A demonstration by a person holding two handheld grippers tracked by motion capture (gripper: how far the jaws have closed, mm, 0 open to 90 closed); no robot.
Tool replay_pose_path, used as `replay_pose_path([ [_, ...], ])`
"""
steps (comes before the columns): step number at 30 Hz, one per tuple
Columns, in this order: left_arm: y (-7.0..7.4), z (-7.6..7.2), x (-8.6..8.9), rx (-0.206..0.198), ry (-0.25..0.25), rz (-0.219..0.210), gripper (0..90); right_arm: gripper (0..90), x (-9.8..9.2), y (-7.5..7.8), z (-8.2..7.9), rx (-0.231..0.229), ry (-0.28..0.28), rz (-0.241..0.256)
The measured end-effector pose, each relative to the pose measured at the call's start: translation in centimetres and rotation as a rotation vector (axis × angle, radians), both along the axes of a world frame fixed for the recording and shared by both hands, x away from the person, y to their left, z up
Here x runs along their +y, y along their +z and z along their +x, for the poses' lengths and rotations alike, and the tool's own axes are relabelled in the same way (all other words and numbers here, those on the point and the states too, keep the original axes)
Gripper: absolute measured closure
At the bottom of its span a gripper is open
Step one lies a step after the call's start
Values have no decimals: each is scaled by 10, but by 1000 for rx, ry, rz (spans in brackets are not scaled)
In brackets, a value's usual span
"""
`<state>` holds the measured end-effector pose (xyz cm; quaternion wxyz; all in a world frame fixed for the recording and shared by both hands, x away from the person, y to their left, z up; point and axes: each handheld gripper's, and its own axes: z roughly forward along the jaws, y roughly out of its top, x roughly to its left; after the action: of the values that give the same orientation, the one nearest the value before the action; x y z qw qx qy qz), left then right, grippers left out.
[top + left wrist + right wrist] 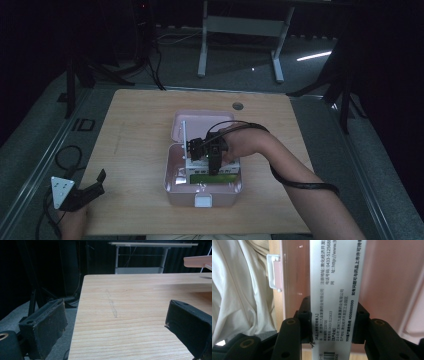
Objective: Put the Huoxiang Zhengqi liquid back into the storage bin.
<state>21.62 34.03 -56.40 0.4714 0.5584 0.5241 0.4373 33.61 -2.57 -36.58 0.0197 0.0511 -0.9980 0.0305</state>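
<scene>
Right gripper [332, 322] pinches a white medicine carton [334, 290] over the open pink box [172, 182], other cartons already inside, so packing looks partway done; left gripper [120, 327] sits spread and empty well left of the box.

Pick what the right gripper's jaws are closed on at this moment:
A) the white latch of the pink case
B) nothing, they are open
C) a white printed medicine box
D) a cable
C: in the right gripper view the right gripper has its jaws pressed against both sides of the white printed medicine box, over the open pink case.
</scene>
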Motion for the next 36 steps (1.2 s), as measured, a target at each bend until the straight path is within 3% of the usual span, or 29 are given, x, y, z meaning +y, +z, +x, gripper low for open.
replay_pose_path([
  [19, 0, 0, 0, 0, -2, 2, 37, 615, 0, -61, 9, 24, -45, -24],
  [36, 0, 0, 0, 1, -3, 4, 37, 614, -2, -85, 10, 39, -58, -28],
])
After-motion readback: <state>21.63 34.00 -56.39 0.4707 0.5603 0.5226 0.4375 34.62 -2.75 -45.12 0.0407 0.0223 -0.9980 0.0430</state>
